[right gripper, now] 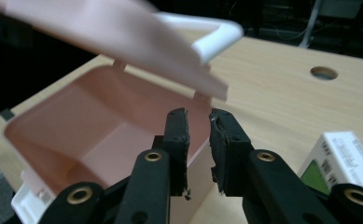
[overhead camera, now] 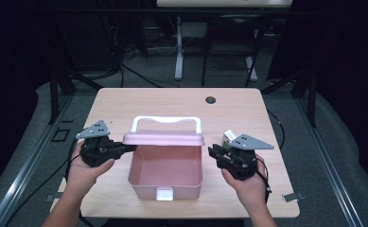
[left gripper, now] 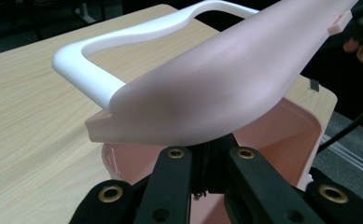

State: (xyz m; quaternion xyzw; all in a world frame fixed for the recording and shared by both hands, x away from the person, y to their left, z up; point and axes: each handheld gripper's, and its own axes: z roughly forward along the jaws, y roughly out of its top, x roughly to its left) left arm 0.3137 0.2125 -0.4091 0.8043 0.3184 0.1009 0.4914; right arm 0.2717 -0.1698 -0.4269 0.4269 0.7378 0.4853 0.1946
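Observation:
A pink box point(overhead camera: 191, 188) stands open at the table's near middle, its pink lid point(overhead camera: 163, 138) raised and level above the back rim, with a white handle point(overhead camera: 166, 120) behind. My left gripper point(overhead camera: 129, 147) is shut on the lid's left end; in the left gripper view the lid point(left gripper: 216, 88) and handle point(left gripper: 90, 70) rise over the closed jaws of the left gripper point(left gripper: 208, 154). My right gripper point(overhead camera: 211, 152) sits at the box's right wall. Its jaws stand a narrow gap apart at the box point(right gripper: 76, 121) rim, right gripper point(right gripper: 198, 116) pressing on nothing.
A small white carton with a green label point(overhead camera: 229, 136) point(right gripper: 338, 158) lies just right of the right gripper. A white latch point(overhead camera: 164, 194) sticks out of the box's front. A round hole point(overhead camera: 210, 100) marks the table's far side. Desk legs and cables stand beyond.

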